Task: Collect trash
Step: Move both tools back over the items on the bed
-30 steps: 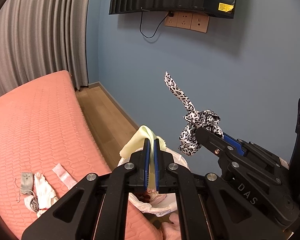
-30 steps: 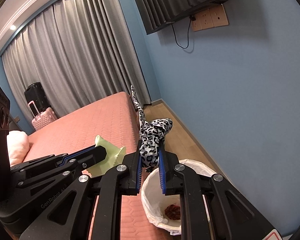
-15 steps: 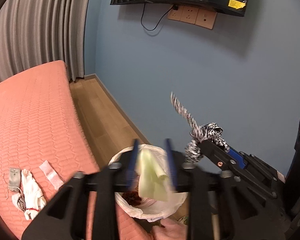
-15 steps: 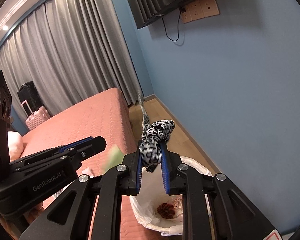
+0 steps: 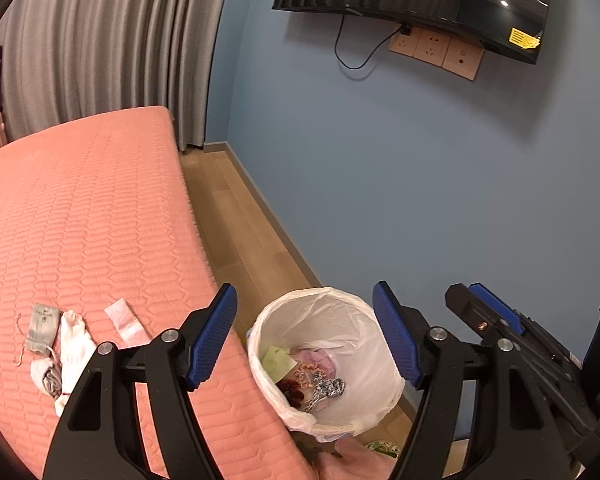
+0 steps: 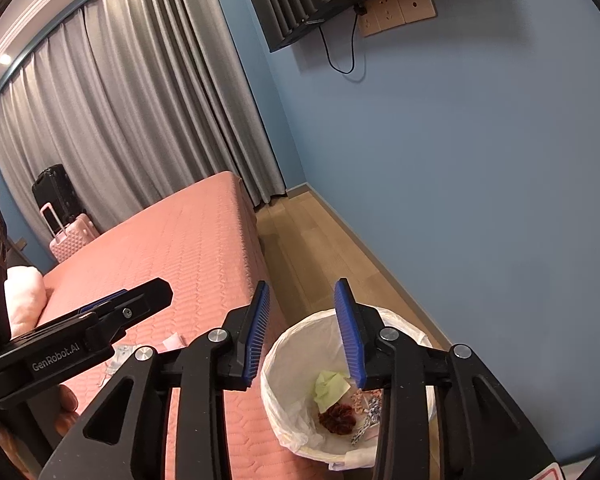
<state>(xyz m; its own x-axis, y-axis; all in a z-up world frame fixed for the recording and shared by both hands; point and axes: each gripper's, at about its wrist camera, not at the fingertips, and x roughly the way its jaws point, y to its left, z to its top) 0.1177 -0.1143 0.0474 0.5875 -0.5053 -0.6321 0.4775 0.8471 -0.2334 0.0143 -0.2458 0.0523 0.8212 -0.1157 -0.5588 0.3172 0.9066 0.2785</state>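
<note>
Both grippers hang empty, jaws just opened, over the bin (image 5: 352, 312); the remaining scraps (image 5: 60, 344) lie on the bed (image 5: 80, 208) left of the bin, nearer the left gripper (image 5: 306, 336) than the right gripper (image 6: 304, 332).

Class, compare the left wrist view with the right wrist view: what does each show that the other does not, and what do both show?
Only the left wrist view shows the grey pouch and white socks lying on the bed.

Only the right wrist view shows the pink suitcase, the black suitcase and a pink pillow.

Both show the lined trash bin beside the pink bed, holding a yellow-green scrap, and both grippers, left and right, open and empty.
</note>
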